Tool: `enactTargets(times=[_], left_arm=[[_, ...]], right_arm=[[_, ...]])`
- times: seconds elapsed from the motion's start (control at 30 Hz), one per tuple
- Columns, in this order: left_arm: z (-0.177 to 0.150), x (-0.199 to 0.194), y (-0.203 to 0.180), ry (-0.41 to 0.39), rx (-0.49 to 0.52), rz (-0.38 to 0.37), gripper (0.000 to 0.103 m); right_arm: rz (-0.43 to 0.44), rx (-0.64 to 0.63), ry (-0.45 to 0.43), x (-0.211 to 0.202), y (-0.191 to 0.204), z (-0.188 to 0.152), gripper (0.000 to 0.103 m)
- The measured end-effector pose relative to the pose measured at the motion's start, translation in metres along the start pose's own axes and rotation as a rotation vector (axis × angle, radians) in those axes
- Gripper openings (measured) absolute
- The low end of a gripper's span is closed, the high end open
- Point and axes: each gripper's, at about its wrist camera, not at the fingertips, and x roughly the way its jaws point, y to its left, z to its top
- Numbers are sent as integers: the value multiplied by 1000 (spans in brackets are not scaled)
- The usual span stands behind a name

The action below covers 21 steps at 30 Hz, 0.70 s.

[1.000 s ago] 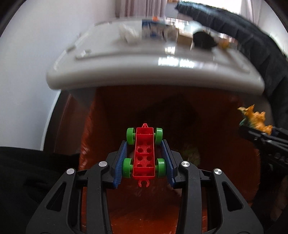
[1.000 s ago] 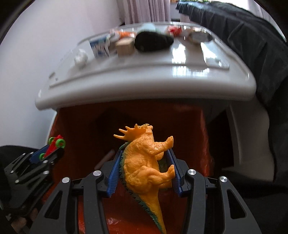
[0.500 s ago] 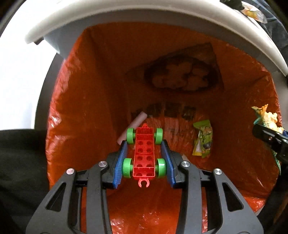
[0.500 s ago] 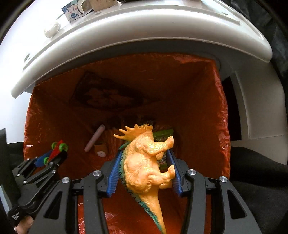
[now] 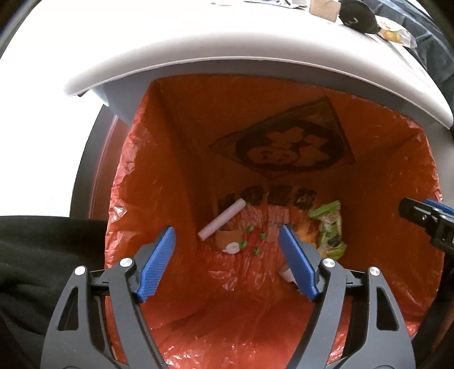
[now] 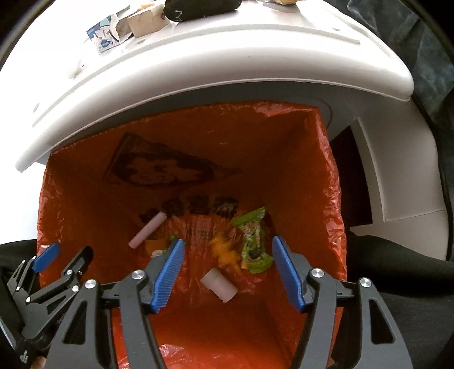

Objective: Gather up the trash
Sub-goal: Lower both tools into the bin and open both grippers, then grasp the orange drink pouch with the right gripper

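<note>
A: Both grippers over the bin, pointing nearly straight down. Left gripper (image 5: 227, 255) jaws just sprang apart, nothing between the pads. Right gripper (image 6: 225, 265) the same: spread wide, empty.

B: So where's the cargo?

A: Down in the orange bag (image 5: 176, 159). Red car (image 5: 253, 239) lies on the bag floor, below and just ahead of the left tips, next to a white stick (image 5: 222, 218) leaning in the far left corner. Dino (image 6: 224, 251) is a yellow blur in the right view, btwn the right pads but far below, beside a green wrapper (image 6: 253, 241) toward the bin's right wall. Blur suggests it's mid-fall, can't be sure.

B: vs. half a sec ago?

A: Then the left clamped the car lengthwise along its fingers and the right pinched the dino upright. Now both are out of the jaws and in the bag.

B: Next move?

A: My guess: back up to the table (image 6: 255, 65) for more. Leftovers sit on its far edge, i.e. up and fwd of both tips: a box (image 6: 146, 24), a dark lump (image 6: 198, 7), a small carton (image 6: 106, 39). In the right view they sit center-left; in the left view the box is far right. Neither hand looks clearly nearer.

B: Snags?

A: The table's near edge overhangs the bin, so I'd lift clear before swinging fwd.
</note>
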Motion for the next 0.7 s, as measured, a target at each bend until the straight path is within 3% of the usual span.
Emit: enactTargets(times=[0.2, 0.4, 0.5, 0.7], left_arm=[[0, -6, 6, 1, -31, -17, 74], [3, -15, 1, -39, -16, -35, 74], [5, -23, -4, -82, 14, -37, 74], [6, -32, -19, -130, 82, -39, 74]], right_arm=[[6, 3, -15, -10, -4, 10, 63], [28, -56, -104, -47, -5, 36, 65], [55, -66, -143, -65, -11, 61, 69], [-1, -59, -281, -106, -37, 146, 69]])
